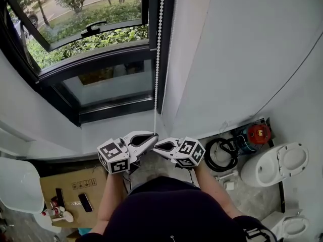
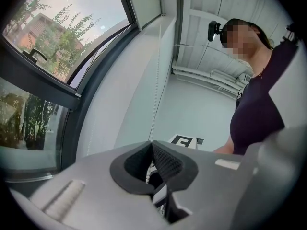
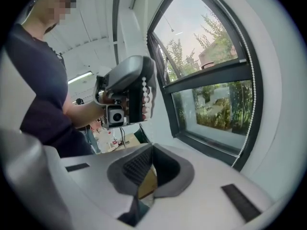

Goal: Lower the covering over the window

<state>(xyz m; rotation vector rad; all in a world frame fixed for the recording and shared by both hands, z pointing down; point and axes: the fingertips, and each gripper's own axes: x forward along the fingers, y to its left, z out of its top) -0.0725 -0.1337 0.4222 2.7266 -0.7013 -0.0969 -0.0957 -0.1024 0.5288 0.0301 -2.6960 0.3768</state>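
Note:
A white bead chain (image 1: 158,49) hangs down the dark window frame (image 1: 101,64) beside the white wall. My left gripper (image 1: 153,136) is shut on the chain's lower part. In the left gripper view the chain (image 2: 156,99) rises from the closed tips (image 2: 152,145), and beads show between the pads. My right gripper (image 1: 156,145) sits just below and right of it, tip to tip, shut with nothing in it (image 3: 152,147). The right gripper view shows the left gripper (image 3: 129,87) with beads along its jaw, and another chain strand (image 3: 249,80) by the frame. I cannot make out the covering itself.
The window's upper sash (image 1: 86,29) is tilted open onto greenery. Below on the floor are a cardboard box (image 1: 75,190), a white basin (image 1: 20,185), a coil of black hose (image 1: 219,155), a red and blue tool (image 1: 255,133) and a white toilet (image 1: 275,165).

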